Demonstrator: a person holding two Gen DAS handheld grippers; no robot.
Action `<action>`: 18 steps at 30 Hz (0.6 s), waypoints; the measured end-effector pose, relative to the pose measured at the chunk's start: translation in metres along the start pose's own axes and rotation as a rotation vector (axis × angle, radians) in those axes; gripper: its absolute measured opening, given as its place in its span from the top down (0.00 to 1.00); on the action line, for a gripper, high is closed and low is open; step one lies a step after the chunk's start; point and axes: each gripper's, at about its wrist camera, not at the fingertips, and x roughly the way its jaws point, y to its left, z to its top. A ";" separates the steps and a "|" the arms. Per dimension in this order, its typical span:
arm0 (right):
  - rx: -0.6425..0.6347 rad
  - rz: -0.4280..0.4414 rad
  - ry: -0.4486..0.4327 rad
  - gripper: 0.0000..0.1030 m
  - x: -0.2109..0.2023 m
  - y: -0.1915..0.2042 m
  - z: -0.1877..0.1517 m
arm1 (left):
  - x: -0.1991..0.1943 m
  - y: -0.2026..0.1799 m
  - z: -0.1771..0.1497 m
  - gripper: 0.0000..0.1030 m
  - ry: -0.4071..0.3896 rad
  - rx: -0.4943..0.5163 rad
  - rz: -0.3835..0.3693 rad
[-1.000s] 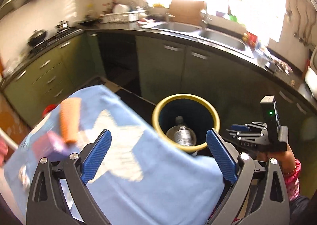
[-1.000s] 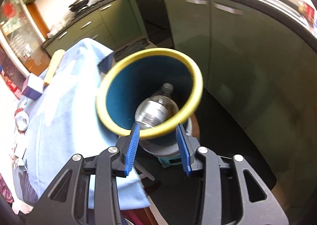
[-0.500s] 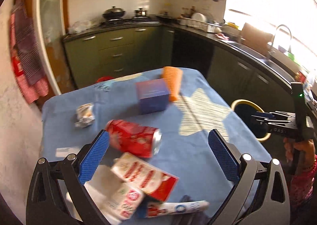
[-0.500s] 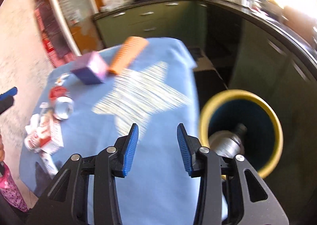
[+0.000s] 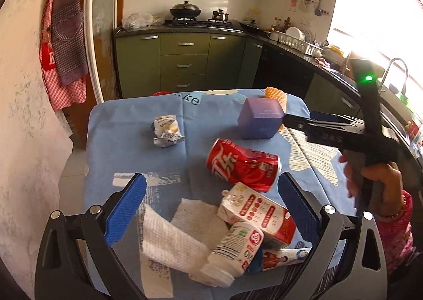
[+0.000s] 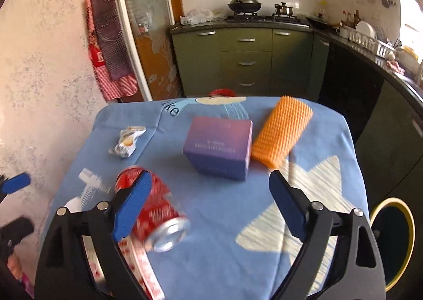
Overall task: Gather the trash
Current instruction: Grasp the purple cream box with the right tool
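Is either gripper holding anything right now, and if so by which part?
Nothing is held. The left gripper is open above the trash pile, and the right gripper, whose fingers have just been opening, is empty over the tablecloth.

Left gripper (image 5: 211,210) jaws wide, empty; right gripper (image 6: 210,203) jaws just opened wide, empty

right gripper (image 6: 208,202) newly wide, bin-to-table
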 end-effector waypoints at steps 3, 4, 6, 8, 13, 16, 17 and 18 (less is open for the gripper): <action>0.003 -0.061 0.012 0.16 0.024 0.009 0.011 | 0.001 0.010 -0.003 0.05 -0.001 -0.008 -0.011; 0.006 -0.072 0.019 0.16 0.030 0.010 0.014 | 0.001 0.011 -0.004 0.05 -0.003 -0.007 -0.013; 0.017 -0.086 0.039 0.16 0.044 0.011 0.018 | 0.001 0.012 -0.005 0.05 -0.006 -0.001 -0.016; 0.024 -0.101 0.058 0.16 0.056 0.011 0.021 | 0.001 0.011 -0.006 0.05 -0.007 0.004 -0.025; 0.028 -0.133 0.090 0.16 0.077 0.015 0.021 | 0.002 0.010 -0.007 0.05 -0.003 0.007 -0.036; 0.034 -0.151 0.105 0.18 0.086 0.015 0.020 | 0.002 0.010 -0.008 0.05 -0.001 0.003 -0.038; 0.038 -0.156 0.110 0.18 0.088 0.014 0.019 | 0.002 0.010 -0.008 0.05 -0.001 0.002 -0.037; 0.041 -0.159 0.111 0.19 0.089 0.013 0.018 | 0.002 0.010 -0.008 0.05 -0.001 0.003 -0.037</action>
